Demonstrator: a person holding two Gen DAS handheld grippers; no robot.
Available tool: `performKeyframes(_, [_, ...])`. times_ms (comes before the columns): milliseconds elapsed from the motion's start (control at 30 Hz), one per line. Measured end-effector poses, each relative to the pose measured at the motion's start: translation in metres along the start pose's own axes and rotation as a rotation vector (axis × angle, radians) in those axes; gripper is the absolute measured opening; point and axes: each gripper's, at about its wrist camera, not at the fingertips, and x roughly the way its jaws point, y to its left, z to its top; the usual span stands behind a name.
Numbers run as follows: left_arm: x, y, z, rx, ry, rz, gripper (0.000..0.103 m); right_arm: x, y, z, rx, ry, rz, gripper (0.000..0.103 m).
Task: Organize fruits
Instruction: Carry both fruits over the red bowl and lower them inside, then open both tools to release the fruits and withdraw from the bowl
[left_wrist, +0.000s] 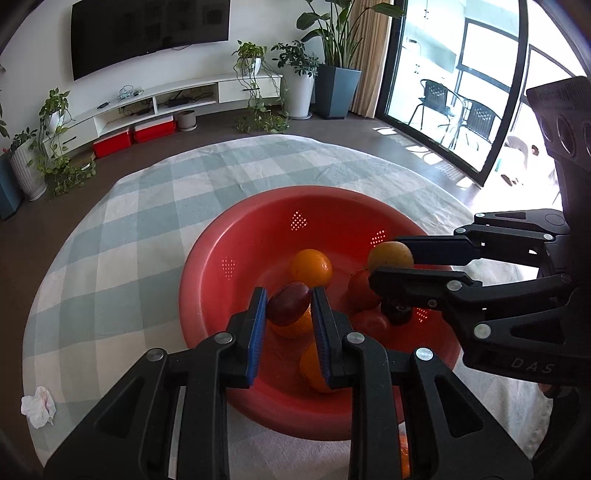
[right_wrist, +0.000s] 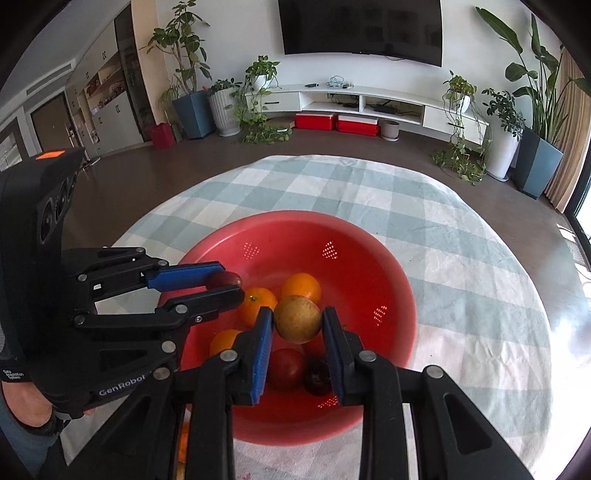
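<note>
A red perforated bowl (left_wrist: 258, 236) (right_wrist: 354, 266) sits on a checked tablecloth and holds several fruits. My left gripper (left_wrist: 288, 302) (right_wrist: 231, 282) is shut on a dark red plum (left_wrist: 289, 303) (right_wrist: 223, 279) above the bowl's left side. My right gripper (right_wrist: 298, 319) (left_wrist: 388, 258) is shut on a yellow-brown round fruit (right_wrist: 297, 319) (left_wrist: 389, 256) above the bowl's middle. Inside the bowl lie oranges (right_wrist: 301, 287) (left_wrist: 310, 267), a red tomato-like fruit (right_wrist: 286, 367) (left_wrist: 360, 291) and a dark plum (right_wrist: 317, 376).
A crumpled white tissue (left_wrist: 38, 406) lies on the checked cloth (left_wrist: 122, 258) at the left. Part of another orange fruit (left_wrist: 404, 454) shows near the front edge. A hand (right_wrist: 26, 402) holds the left gripper. Beyond the table stand potted plants, a TV unit and glass doors.
</note>
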Motion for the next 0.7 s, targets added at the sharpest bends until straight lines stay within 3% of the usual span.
performKeyframes(333, [0.017,0.007,-0.004,-0.011,0.001,-0.005,0.023,0.027,0.001,-0.006,-0.03,0.045,-0.03,0.031])
performKeyframes(700, [0.014,0.006,-0.006,-0.018,-0.01,0.008,0.023,0.027,0.002,-0.007,-0.037,0.036,-0.043,0.031])
